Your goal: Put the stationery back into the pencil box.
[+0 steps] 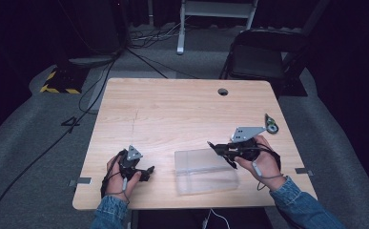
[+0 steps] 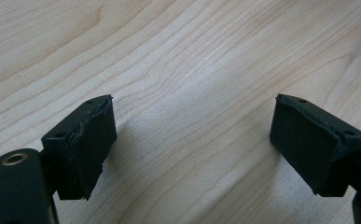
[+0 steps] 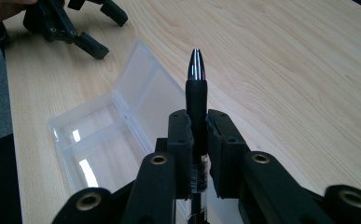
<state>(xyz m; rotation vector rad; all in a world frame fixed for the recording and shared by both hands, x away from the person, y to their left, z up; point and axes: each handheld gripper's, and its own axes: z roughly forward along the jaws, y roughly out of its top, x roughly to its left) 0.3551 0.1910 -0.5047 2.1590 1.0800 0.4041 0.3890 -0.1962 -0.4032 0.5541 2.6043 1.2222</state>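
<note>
Right claw pinches slim black pen, chrome-tipped.

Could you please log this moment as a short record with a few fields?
surface: wooden table
right gripper: shut on a pen, tip pointing away
case: clear plastic case, lid open, lying beside the right gripper
left gripper: open, jaws wide apart over bare wood
other: small tool near the table's right edge

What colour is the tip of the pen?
Shiny silver tip on a black pen; right gripper view.
</note>
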